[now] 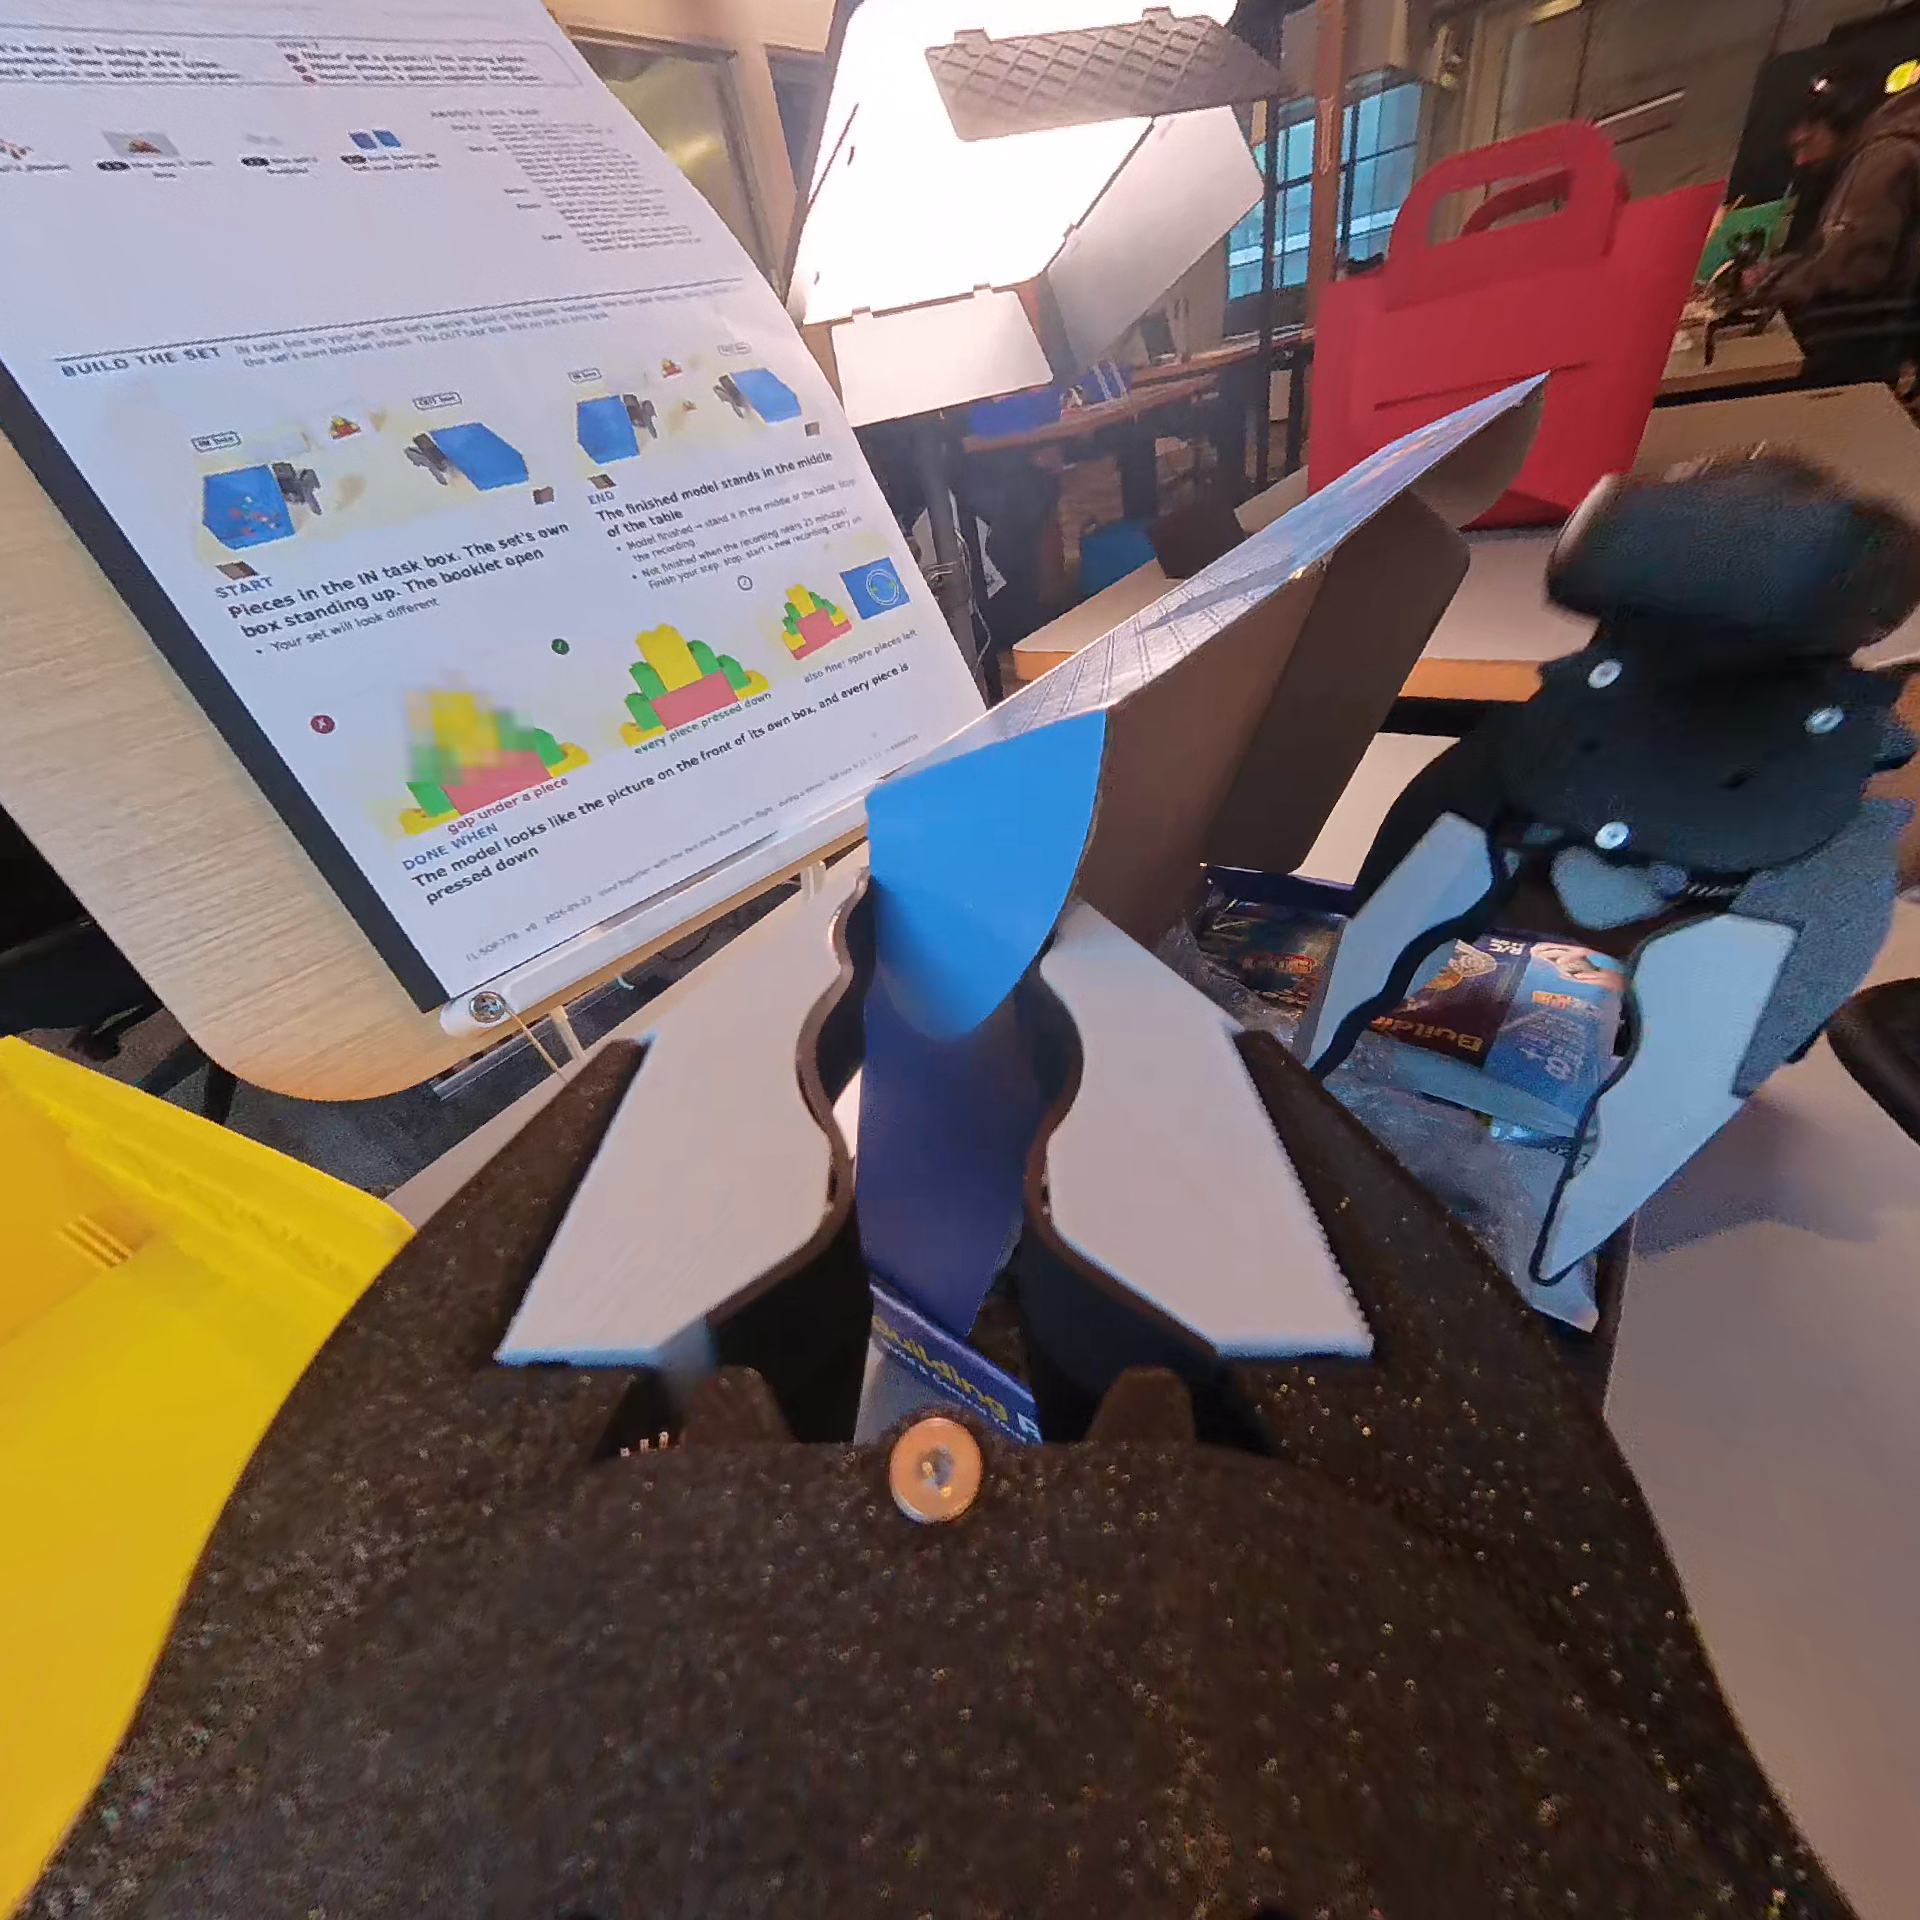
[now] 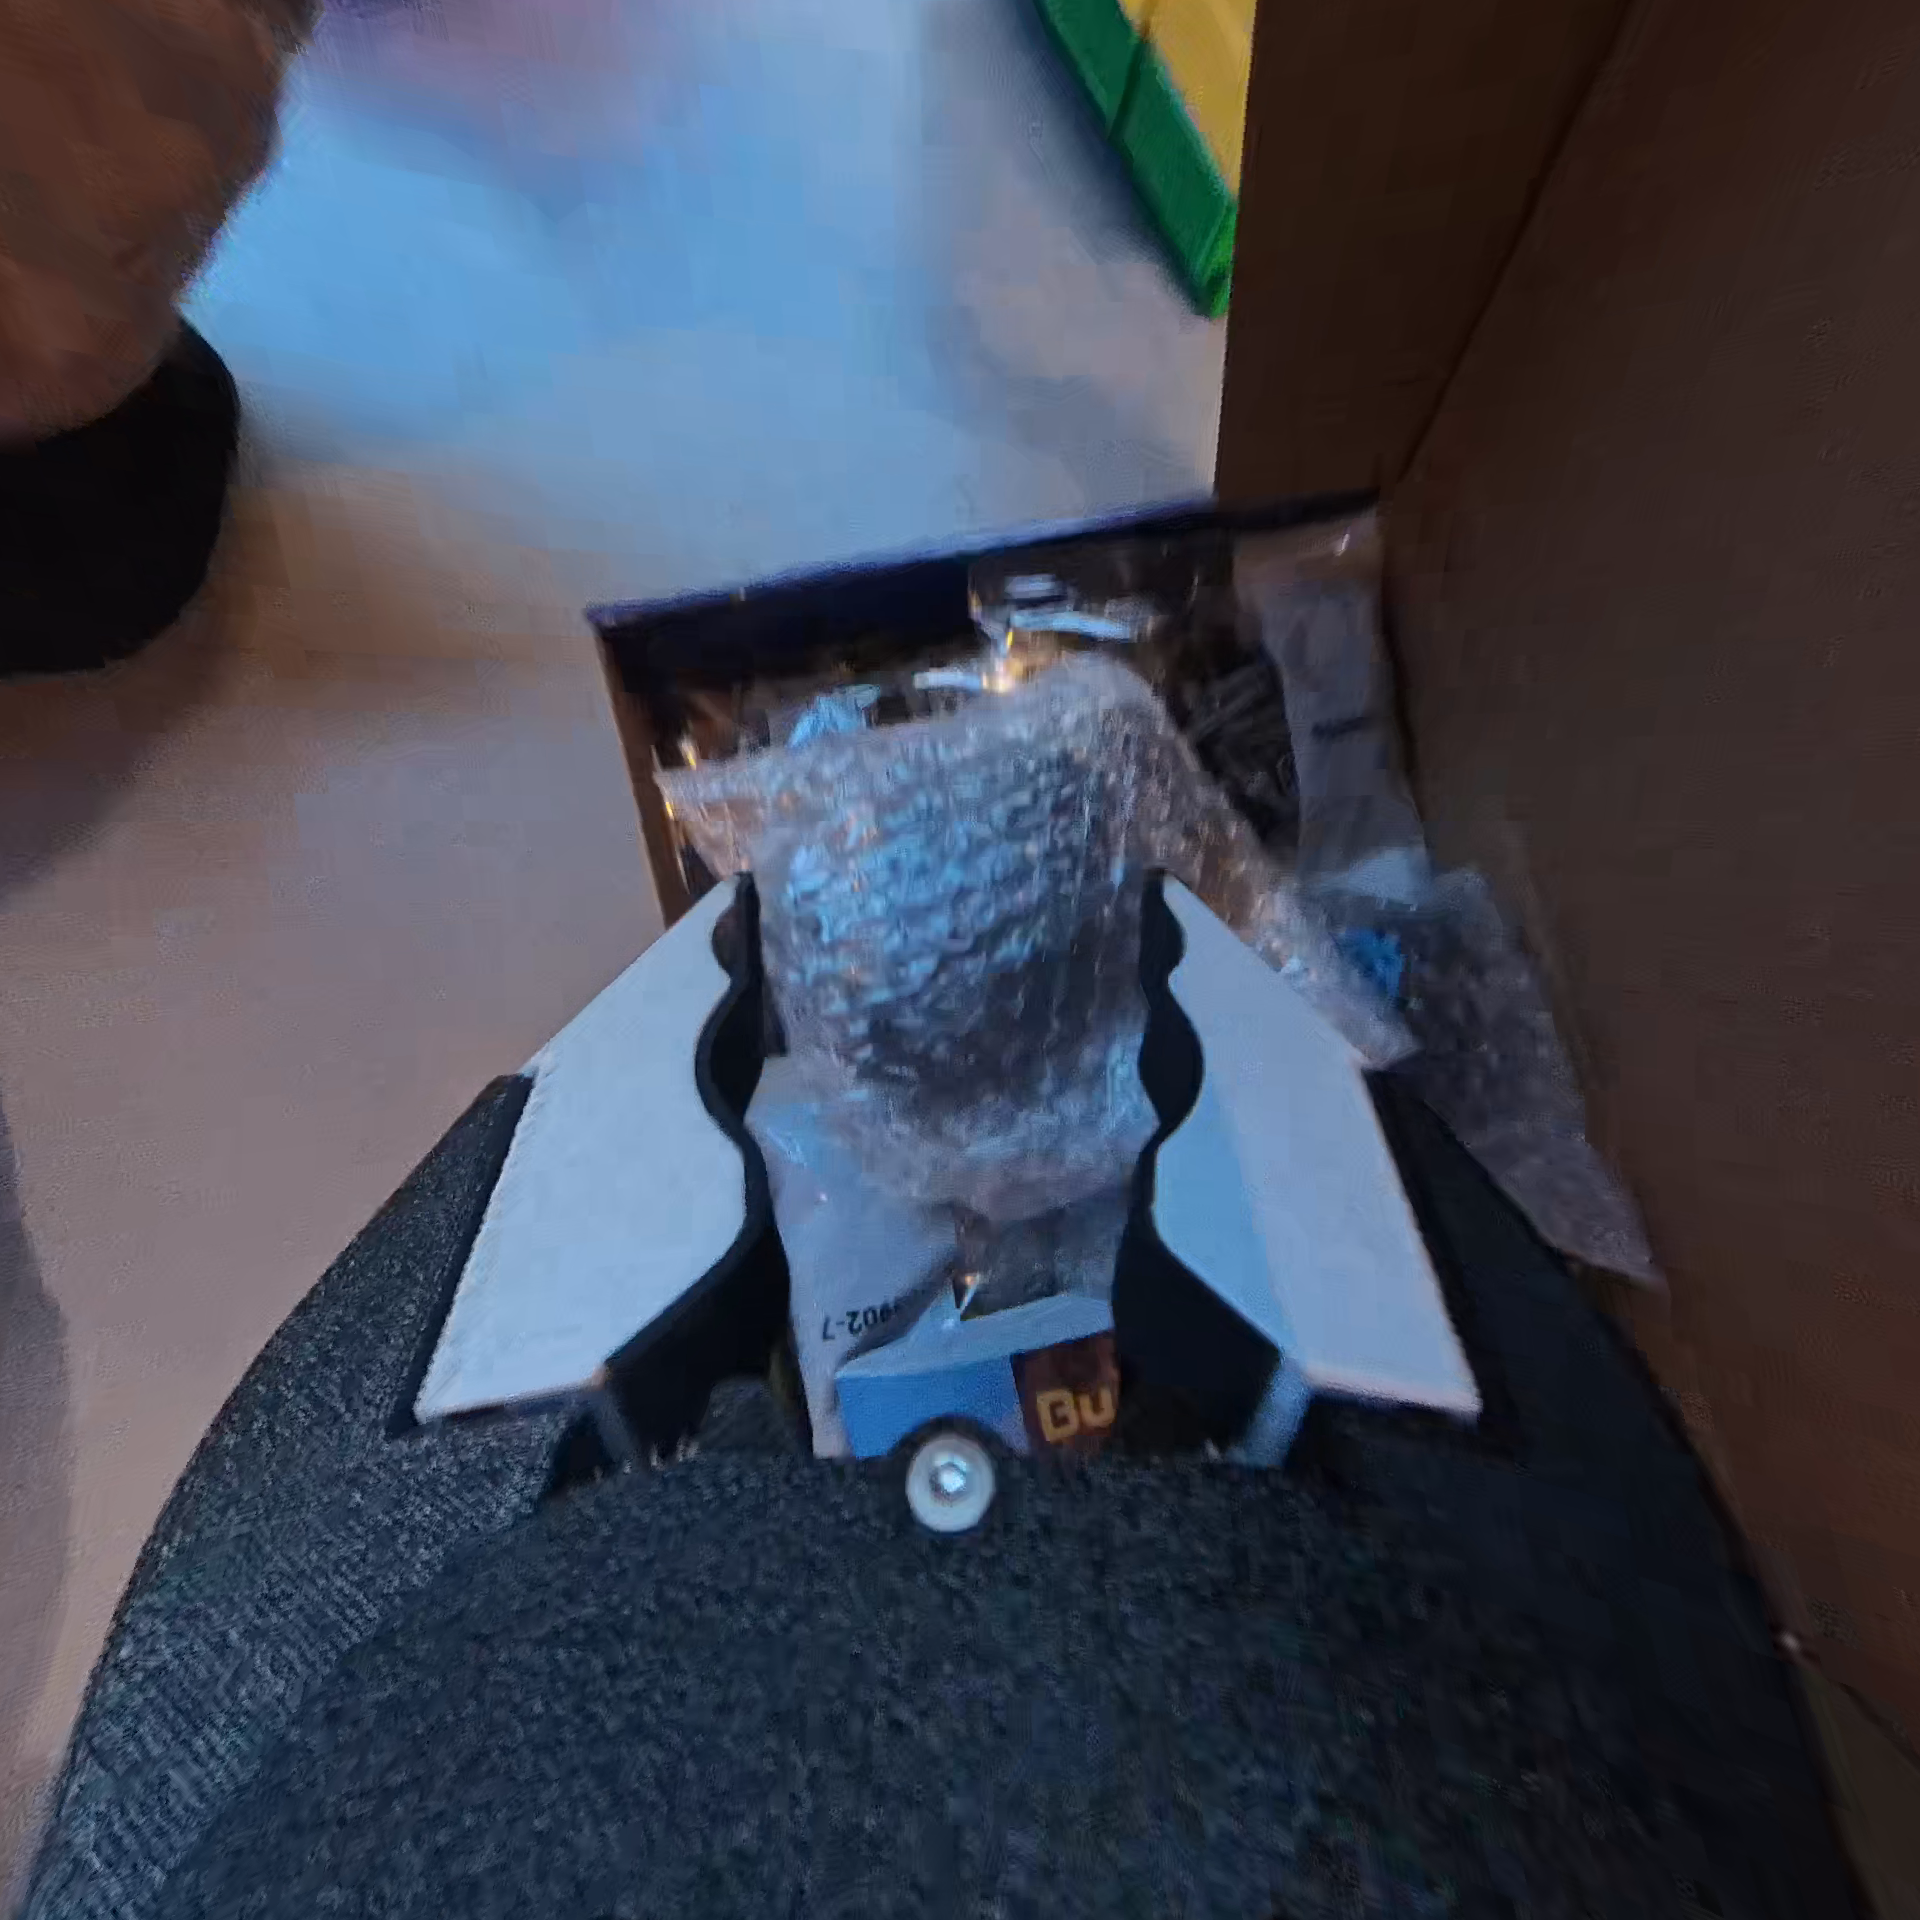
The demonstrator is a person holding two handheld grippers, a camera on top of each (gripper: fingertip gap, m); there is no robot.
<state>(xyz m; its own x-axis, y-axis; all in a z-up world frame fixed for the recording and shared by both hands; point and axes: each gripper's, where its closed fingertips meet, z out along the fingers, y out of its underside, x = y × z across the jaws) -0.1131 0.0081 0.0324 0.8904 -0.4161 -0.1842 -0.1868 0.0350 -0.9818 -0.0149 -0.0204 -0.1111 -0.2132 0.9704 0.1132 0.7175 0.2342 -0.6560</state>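
My left gripper point(image 1: 956, 935) is shut on the blue flap point(image 1: 966, 831) of an open cardboard box and holds its lid point(image 1: 1195, 623) raised. The box's brown inside point(image 2: 1558, 727) holds clear plastic bags of small pieces and a blue booklet point(image 1: 1507, 1018). My right gripper point(image 2: 951, 904) reaches into the box from the right, and it also shows in the left wrist view point(image 1: 1444, 1164). Its fingers press on both sides of a bulky clear bag of dark pieces point(image 2: 935, 935), above the booklet point(image 2: 935, 1382). More bags point(image 2: 1403, 935) lie against the box wall.
An instruction board point(image 1: 468, 520) leans on a stand to the left. A yellow bin point(image 1: 125, 1299) is at the near left. A red felt bag point(image 1: 1507, 364) stands behind the box, beside a bright studio lamp point(image 1: 987, 156). A person point(image 1: 1860, 208) stands far right. Spacing between my two grippers at the tips: around 20 cm.
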